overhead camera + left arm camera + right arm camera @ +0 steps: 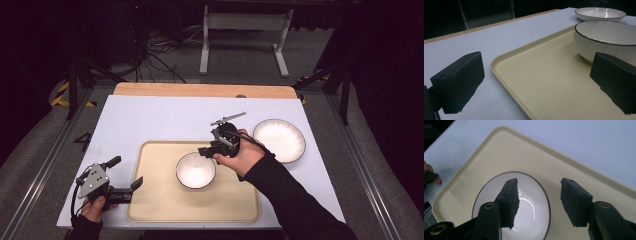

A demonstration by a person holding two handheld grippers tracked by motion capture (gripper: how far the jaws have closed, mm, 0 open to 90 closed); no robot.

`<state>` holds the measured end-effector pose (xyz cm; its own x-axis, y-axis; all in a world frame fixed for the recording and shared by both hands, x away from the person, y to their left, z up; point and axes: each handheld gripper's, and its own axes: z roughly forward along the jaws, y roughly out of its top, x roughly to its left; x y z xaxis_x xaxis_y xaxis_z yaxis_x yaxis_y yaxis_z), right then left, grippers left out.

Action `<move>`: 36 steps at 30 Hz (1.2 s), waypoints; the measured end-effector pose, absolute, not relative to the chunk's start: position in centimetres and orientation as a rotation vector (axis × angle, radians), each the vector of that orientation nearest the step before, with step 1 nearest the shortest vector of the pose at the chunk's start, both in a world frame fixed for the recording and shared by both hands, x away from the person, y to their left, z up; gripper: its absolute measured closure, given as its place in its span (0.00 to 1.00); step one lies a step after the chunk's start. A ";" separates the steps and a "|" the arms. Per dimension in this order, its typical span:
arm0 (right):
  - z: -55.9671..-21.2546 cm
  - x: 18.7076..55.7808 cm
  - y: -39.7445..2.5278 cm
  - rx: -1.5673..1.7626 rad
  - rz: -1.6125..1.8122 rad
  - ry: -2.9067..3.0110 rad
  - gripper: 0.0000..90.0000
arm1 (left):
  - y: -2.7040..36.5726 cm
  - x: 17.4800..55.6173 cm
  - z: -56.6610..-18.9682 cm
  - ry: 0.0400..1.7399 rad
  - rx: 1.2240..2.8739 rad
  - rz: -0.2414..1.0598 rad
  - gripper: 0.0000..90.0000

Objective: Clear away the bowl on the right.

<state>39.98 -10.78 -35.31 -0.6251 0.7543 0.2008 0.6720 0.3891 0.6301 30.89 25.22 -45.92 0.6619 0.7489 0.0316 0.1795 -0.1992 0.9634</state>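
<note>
A white bowl with a dark rim sits on a beige tray. My right gripper hovers at the bowl's far right edge. In the right gripper view it is open, one jaw over the inside of the bowl and the other over the tray, with the rim between them. My left gripper is open at the tray's left edge and holds nothing. In the left gripper view it points across the tray toward the bowl.
A white plate with a dark rim lies on the white table right of the tray, and it appears behind the bowl in the left gripper view. A wooden strip runs along the table's far edge. A metal stand is on the floor beyond.
</note>
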 end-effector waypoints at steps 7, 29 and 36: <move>-35.1 39.1 -11.5 1.079 1.178 2.408 0.51 | 25.2 30.9 -45.9 0.754 1.729 0.618 0.00; -35.5 37.4 -14.1 0.567 1.380 2.165 0.14 | 25.2 30.9 -45.9 0.752 1.729 0.615 0.00; -35.5 37.0 -16.2 0.571 1.396 2.136 0.13 | 25.2 30.9 -45.9 0.753 1.729 0.615 0.00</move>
